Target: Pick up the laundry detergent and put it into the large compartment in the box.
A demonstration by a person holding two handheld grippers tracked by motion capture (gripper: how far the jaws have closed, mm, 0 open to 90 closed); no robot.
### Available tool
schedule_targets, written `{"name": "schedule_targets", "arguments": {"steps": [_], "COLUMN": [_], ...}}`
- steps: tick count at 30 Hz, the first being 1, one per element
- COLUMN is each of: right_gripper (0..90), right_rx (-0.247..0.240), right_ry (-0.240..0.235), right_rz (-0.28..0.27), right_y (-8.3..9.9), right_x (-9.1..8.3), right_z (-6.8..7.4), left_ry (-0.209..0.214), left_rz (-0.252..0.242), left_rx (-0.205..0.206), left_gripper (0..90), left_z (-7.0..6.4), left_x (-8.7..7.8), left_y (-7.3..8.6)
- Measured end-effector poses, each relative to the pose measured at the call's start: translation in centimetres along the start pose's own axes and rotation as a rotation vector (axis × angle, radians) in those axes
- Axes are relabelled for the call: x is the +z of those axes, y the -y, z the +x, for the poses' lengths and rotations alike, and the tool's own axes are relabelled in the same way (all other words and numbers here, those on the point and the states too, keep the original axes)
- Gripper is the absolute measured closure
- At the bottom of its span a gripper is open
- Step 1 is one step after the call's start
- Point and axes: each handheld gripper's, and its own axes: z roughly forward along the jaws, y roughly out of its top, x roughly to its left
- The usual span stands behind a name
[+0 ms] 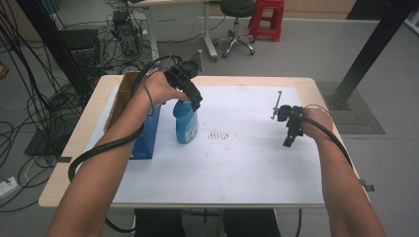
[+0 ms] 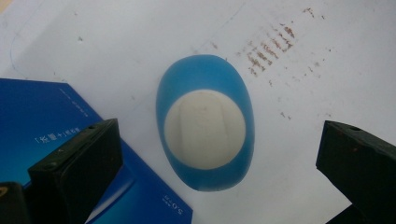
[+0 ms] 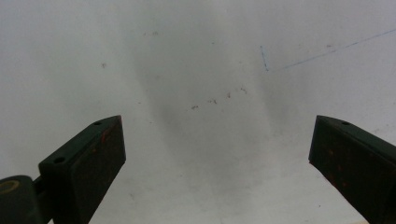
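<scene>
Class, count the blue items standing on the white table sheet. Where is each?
2: the blue bottle under the left gripper, and the blue box beside it, leftward.

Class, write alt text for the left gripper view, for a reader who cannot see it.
Seen from straight above, a blue plastic bottle with a white cap stands on a white paper-covered table, between the open black jaws of the left tool. A dark blue box lies beside it, and brown smudges mark the paper beyond.

1. The blue bottle (image 2: 205, 126) looks like smooth, translucent plastic with a matt cream cap (image 2: 204, 129).
2. Beside the bottle, the blue box (image 2: 42, 121) is glossy card.
3. The white sheet (image 2: 140, 56) under the bottle is matt, rust-speckled paper.
4. Black jaws look matt and scuffed.
</scene>
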Motion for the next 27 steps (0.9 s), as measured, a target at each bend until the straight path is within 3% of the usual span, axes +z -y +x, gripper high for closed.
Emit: {"name": "schedule_targets", "arguments": {"steps": [27], "right_gripper": [3.5], "right_rx": [-0.004], "right_ry": [-0.001], "right_rz": [0.0], "right_y": [0.06], "right_x": [0.09], "right_z": [-0.16], "left_ry": [0.001], "left_rz": [0.002], "left_rx": [-0.007], "left_gripper": [0.8], "left_z": [0.08], "left_x": [0.34], "left_y": [-0.06]}}
